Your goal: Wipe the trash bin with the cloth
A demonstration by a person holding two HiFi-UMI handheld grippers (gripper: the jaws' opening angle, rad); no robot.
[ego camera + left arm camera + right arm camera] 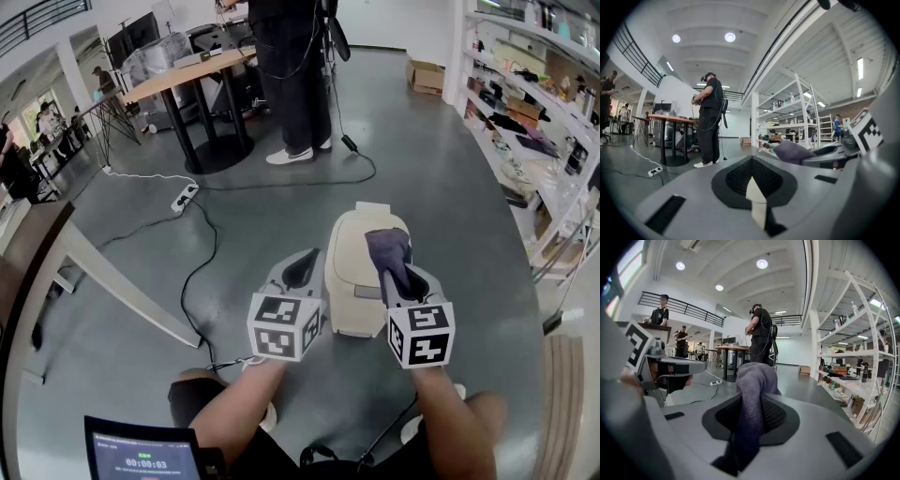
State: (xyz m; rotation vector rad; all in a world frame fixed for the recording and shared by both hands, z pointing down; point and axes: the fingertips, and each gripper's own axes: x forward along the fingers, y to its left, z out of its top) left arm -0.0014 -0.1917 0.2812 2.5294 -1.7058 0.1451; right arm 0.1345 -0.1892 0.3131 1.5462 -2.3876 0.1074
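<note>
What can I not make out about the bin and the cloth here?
- The bin, right side: head view, behind the right hand-held gripper.
- Whether the cloth touches the bin: head view, too steep to tell.
- The bin in the right gripper view: blocked by the cloth.

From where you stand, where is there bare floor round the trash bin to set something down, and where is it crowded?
Bare floor lies beyond the trash bin, up to the black cable, and right of the bin toward the shelves. Left of the bin it is crowded: the left gripper, a second cable and a table leg.
</note>
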